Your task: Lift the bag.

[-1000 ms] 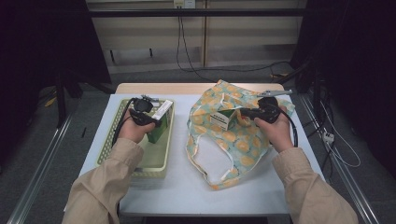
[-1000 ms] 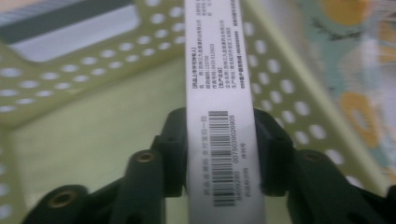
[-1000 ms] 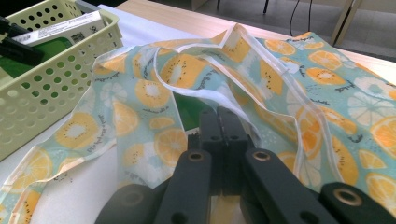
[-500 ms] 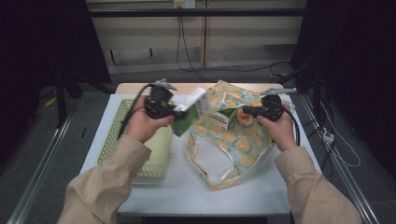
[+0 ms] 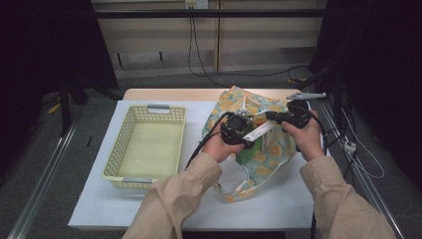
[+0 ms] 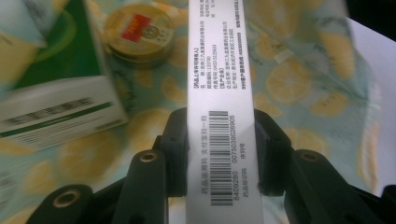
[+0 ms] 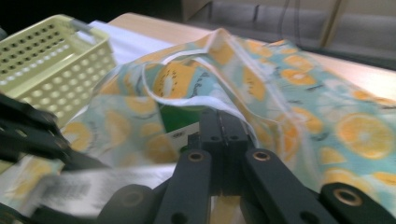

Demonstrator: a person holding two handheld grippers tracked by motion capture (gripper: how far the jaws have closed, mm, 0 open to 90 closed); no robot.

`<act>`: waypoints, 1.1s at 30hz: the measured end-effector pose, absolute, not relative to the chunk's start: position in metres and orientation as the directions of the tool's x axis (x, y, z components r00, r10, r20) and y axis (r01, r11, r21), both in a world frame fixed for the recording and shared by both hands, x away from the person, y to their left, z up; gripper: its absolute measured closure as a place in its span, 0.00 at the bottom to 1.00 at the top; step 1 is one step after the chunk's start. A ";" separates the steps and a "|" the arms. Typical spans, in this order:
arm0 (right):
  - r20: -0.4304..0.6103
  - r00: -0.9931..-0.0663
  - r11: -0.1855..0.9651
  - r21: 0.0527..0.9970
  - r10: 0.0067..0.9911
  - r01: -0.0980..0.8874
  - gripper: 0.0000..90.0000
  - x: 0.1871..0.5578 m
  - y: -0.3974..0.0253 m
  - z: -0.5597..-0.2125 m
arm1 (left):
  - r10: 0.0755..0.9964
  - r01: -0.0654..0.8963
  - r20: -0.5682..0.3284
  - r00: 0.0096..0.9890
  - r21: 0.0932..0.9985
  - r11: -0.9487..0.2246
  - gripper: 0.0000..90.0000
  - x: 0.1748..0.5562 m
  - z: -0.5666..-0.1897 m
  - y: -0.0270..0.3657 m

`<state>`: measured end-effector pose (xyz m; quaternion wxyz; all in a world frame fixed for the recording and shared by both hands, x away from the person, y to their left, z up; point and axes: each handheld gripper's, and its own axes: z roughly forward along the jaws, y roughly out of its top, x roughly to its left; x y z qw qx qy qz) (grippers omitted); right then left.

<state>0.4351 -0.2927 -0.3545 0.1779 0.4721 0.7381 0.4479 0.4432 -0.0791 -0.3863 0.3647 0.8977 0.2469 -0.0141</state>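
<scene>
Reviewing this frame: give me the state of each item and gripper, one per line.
Left gripper: shut on the white box.
White box: held over the bag's opening.
Right gripper: shut on the bag's rim.
Bag: held open.
Green box: inside the bag.
Round tin: inside, lid on.
Basket: empty.

The high view looks forward and down on the table [image 5: 124,199] from above. Both gripper views sit very close, low over the lemon-print bag [image 6: 299,79], which all three views share, at the centre right of the high view.
</scene>
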 end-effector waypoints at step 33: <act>0.163 -0.521 0.157 0.842 0.838 0.517 1.00 0.426 -0.290 -0.353 | 0.760 0.642 -0.032 0.649 0.558 -0.525 0.15 0.433 -0.447 -0.050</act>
